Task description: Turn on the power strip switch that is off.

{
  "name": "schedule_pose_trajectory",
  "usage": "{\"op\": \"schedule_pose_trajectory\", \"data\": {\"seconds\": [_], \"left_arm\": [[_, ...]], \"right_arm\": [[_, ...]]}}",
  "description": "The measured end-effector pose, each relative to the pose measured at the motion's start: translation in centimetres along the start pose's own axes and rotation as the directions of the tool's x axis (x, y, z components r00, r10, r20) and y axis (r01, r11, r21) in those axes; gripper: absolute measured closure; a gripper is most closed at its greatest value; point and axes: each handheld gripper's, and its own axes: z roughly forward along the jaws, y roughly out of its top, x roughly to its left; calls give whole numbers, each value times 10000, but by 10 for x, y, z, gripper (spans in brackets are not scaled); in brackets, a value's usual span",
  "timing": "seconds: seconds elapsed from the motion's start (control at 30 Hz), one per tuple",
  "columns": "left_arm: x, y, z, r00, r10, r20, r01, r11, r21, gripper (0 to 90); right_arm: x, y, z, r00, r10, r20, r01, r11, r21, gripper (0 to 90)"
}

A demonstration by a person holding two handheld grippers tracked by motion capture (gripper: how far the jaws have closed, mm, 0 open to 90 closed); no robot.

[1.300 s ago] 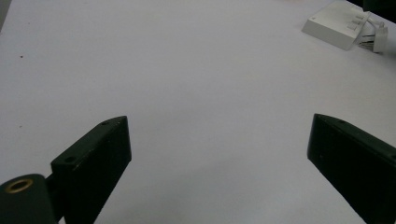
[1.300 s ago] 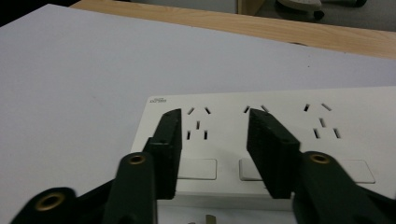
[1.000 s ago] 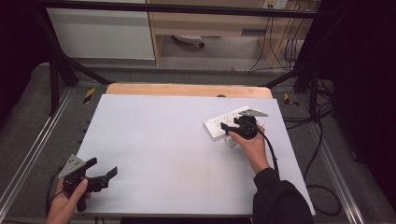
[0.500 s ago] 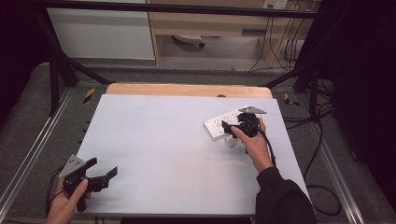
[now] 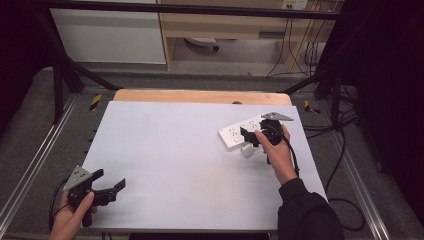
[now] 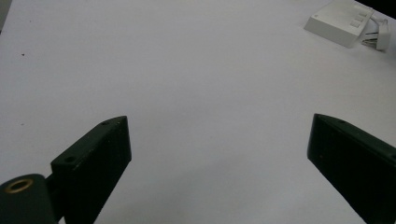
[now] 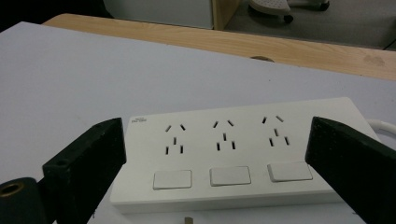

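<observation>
A white three-socket power strip point(image 5: 236, 132) lies on the right side of the white table point(image 5: 175, 150). A small white plug point(image 5: 247, 151) rests on the table against the strip's near edge. My right gripper point(image 5: 251, 136) hovers just over the strip's right part, open. In the right gripper view the strip point(image 7: 233, 158) lies between the wide-apart jaws of the right gripper point(image 7: 217, 140), with nothing clamped. My left gripper point(image 5: 111, 189) is open at the near left corner, with bare table between the jaws of the left gripper point(image 6: 217, 135). That view has the strip point(image 6: 340, 21) and plug point(image 6: 380, 37) far off.
A wooden board edge point(image 5: 200, 96) runs along the table's far side. Black frame posts and cables point(image 5: 305, 55) stand behind and to the right. A white cord point(image 7: 383, 126) leaves the strip's right end.
The right hand has shifted only slightly over the power strip. The left gripper has stayed where it was.
</observation>
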Motion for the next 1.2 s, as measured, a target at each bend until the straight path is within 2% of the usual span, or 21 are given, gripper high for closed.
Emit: {"op": "schedule_pose_trajectory", "data": {"seconds": [0.87, 1.2], "left_arm": [[1, -1, 0, 10000, 40, -20, -40, 10000, 51, 61], [1, -1, 0, 10000, 32, -22, -32, 10000, 62, 61]], "right_arm": [[-14, 9, -41, 9973, -79, -728, 30, 9977, -678, 49], [-15, 9, -61, 9974, -355, -629, 299, 9956, -889, 47]]}}
